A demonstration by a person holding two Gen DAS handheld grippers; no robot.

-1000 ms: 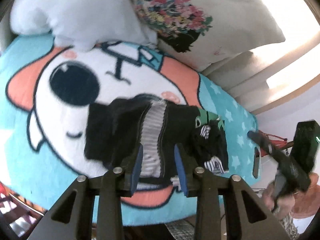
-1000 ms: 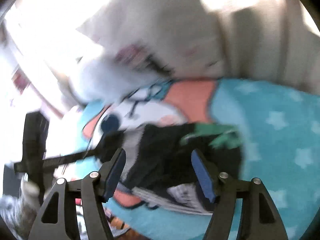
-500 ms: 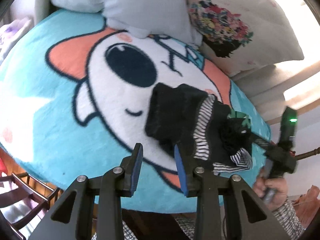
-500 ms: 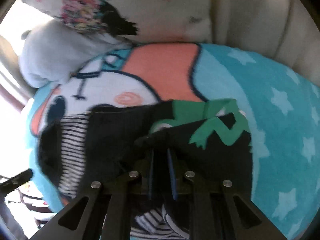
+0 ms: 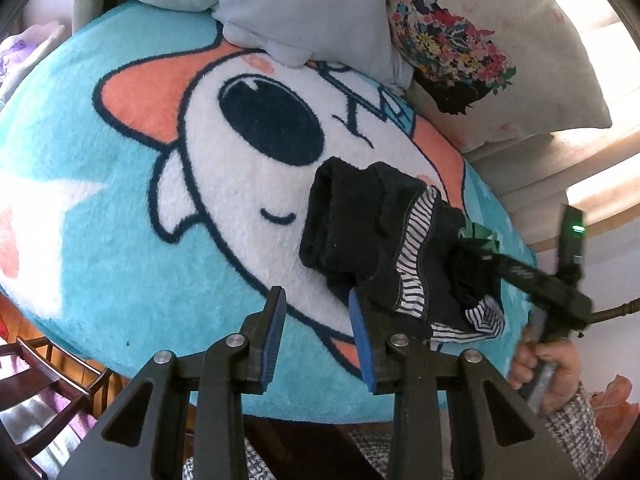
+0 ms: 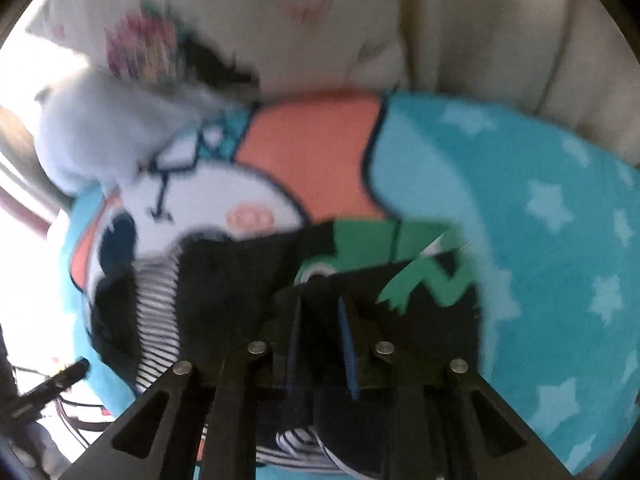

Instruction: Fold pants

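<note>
While parted w/ a clear gap, left gripper point(image 5: 316, 320) holds nothing; blue pads point(image 5: 276, 322) bare, right-hand pad just at the near edge of the pants point(image 5: 360, 232), contact can't be told. Lower centre of left wrist view. Right gripper point(image 6: 318, 344) nearly together, narrow slit btwn pads, clamped on black pants fabric point(image 6: 240, 280) bunched around the tips; lower centre of right wrist view, pic blurred. Also seen at right edge of left view point(image 5: 460, 258), tips buried in the cloth, person's hand point(image 5: 548, 364) on the handle below. Pants black w/ striped panel and green print, crumpled in a heap, centre-right of left view, lying on a plush teal cartoon blanket point(image 5: 120, 260). Floral pillow point(image 5: 480, 48) upper right, pale blue cushion point(image 5: 304, 4) top centre, both touching blanket's far edge.
</note>
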